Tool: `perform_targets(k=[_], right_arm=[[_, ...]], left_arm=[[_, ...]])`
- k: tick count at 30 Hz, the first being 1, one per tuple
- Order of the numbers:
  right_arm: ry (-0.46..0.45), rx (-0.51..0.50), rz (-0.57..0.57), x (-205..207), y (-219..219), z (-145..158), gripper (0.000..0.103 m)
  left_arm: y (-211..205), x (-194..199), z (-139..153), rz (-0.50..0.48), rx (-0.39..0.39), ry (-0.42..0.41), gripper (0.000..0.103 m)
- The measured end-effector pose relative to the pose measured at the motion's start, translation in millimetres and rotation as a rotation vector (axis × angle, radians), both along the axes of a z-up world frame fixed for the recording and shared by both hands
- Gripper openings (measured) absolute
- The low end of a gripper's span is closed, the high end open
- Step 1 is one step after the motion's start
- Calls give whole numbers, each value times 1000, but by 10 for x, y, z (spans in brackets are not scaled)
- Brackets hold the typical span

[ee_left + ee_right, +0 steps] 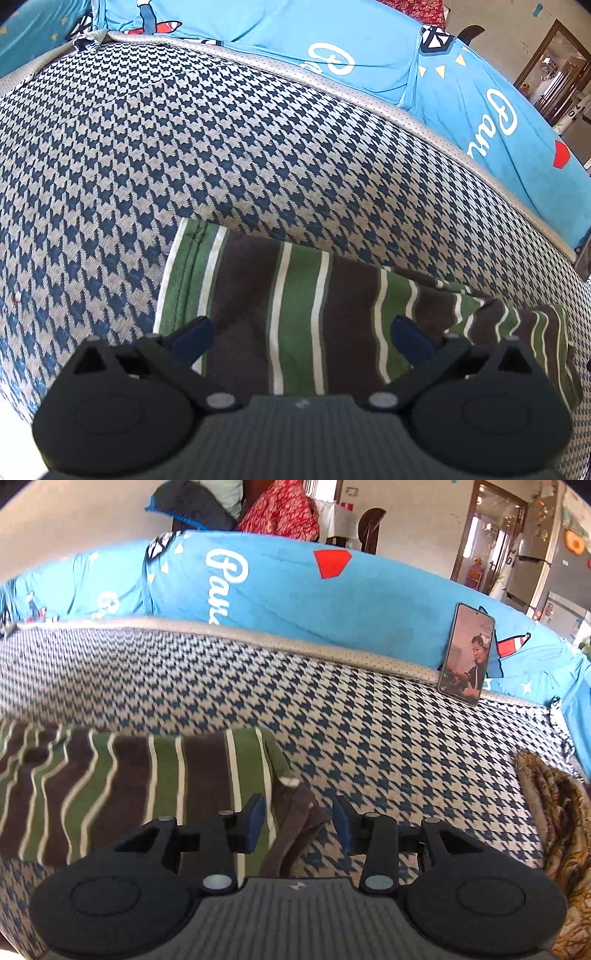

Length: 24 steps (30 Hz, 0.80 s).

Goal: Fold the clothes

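A striped garment (295, 314) in brown, green and white lies on the houndstooth bed cover (184, 147). My left gripper (301, 338) is open, its jaws spread wide just above the garment's near left part. In the right wrist view the same garment (110, 782) lies at the left, with a brown folded corner (295, 823) sticking out at its right end. My right gripper (299, 821) is open, its fingers standing either side of that brown corner, not closed on it.
A blue printed quilt (295, 590) runs along the far side of the bed. A phone (467, 653) leans upright against it at the right. A brown-gold patterned cloth (557, 830) lies at the right edge. The room beyond holds a doorway and a fridge.
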State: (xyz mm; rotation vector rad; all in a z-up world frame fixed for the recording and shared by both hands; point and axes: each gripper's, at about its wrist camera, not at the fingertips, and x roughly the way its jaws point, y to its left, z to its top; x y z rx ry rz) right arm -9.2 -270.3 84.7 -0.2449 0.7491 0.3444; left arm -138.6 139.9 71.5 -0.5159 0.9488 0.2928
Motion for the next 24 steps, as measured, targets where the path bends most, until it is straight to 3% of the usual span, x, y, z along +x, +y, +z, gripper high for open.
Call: perform_targets(k=[3, 7, 15, 19, 22, 24], right_arm=[[15, 74, 4, 142, 17, -24, 43], [-24, 68, 27, 349, 160, -135, 45], [49, 143, 73, 782, 256, -426, 52], [65, 96, 135, 816, 361, -549, 54], [49, 83, 159, 800, 399, -557, 43], [42, 79, 183, 764, 428, -548, 25]], left_arm=[[-28, -150, 92, 0, -23, -2, 103], [-71, -99, 72, -5, -19, -3, 103], [-44, 183, -105, -5, -18, 15, 103], [-11, 128, -117, -10, -18, 20, 103], [-11, 144, -136, -15, -15, 22, 103], [-30, 178, -155, -17, -15, 23, 103]])
